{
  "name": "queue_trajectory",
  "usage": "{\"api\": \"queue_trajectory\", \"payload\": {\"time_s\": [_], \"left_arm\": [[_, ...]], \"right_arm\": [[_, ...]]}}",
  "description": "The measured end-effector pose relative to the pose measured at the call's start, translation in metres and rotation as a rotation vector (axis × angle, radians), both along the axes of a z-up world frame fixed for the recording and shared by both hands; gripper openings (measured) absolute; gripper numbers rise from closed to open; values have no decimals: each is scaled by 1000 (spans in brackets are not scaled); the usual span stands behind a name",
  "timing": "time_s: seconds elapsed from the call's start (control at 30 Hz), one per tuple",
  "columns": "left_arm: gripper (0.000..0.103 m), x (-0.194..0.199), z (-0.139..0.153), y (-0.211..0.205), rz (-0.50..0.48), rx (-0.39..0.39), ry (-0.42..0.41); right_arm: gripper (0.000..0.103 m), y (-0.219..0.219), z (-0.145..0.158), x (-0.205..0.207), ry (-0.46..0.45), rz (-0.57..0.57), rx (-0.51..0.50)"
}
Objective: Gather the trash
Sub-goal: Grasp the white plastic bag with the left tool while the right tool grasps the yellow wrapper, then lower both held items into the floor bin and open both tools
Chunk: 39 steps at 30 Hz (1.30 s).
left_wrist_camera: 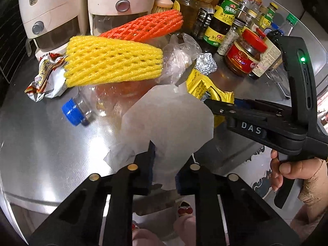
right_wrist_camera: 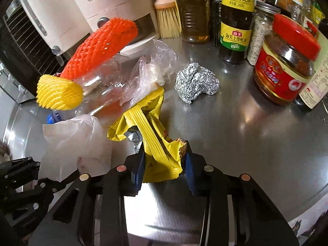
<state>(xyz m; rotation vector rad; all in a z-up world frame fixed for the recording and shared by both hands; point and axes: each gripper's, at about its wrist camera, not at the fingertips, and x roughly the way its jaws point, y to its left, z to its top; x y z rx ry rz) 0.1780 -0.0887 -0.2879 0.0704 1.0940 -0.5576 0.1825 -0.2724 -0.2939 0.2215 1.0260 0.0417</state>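
A: Near field first. Left hand-held gripper (left_wrist_camera: 164, 164) is pinching a translucent white plastic bag (left_wrist_camera: 170, 114), which stands up between its fingers. My read: it's the collection bag, held up so trash can go in.

B: Right one?

A: Right hand-held gripper (right_wrist_camera: 164, 160) is pinching the yellow snack wrapper (right_wrist_camera: 151, 123) by its near end, just at 3 o'clock of the bag. Looks like it's about to be fed into the bag.

B: Rest of the trash?

A: Further out on the steel surface (right_wrist_camera: 235, 133): foil ball (right_wrist_camera: 195, 83) at 1 o'clock, crumpled clear plastic (right_wrist_camera: 149, 69) at 12, clear bottle with blue cap (left_wrist_camera: 74, 111) at 10 in the left view. Yellow foam net (left_wrist_camera: 112, 61) and orange foam net (left_wrist_camera: 147, 25) lie over the bottle. Another crumpled wrapper (left_wrist_camera: 46, 75) at 9 o'clock.

B: Back row?

A: Sauce jars and bottles (left_wrist_camera: 246, 49), brush (right_wrist_camera: 167, 14), white dispensers (left_wrist_camera: 55, 10). Not trash, I'd say.

B: Blind spots?

A: Bag mouth isn't visible; can't tell whether it's open. The bag blocks the surface behind it, and the nets cover most of the bottle.
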Motion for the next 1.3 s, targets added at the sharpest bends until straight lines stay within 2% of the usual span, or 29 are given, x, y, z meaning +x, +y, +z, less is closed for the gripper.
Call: {"api": "queue_trajectory", "payload": {"time_s": [0.43, 0.87, 1.03, 1.3], "left_arm": [[9, -59, 9, 26, 32, 6, -9], [8, -122, 0, 58, 88, 11, 14], [8, -143, -14, 68, 105, 26, 38], [8, -162, -49, 75, 120, 51, 90]], "right_arm": [[35, 13, 12, -61, -28, -22, 24], [35, 43, 8, -124, -26, 6, 44], [35, 51, -3, -147, -9, 6, 62], [35, 59, -45, -172, 72, -4, 79]]}}
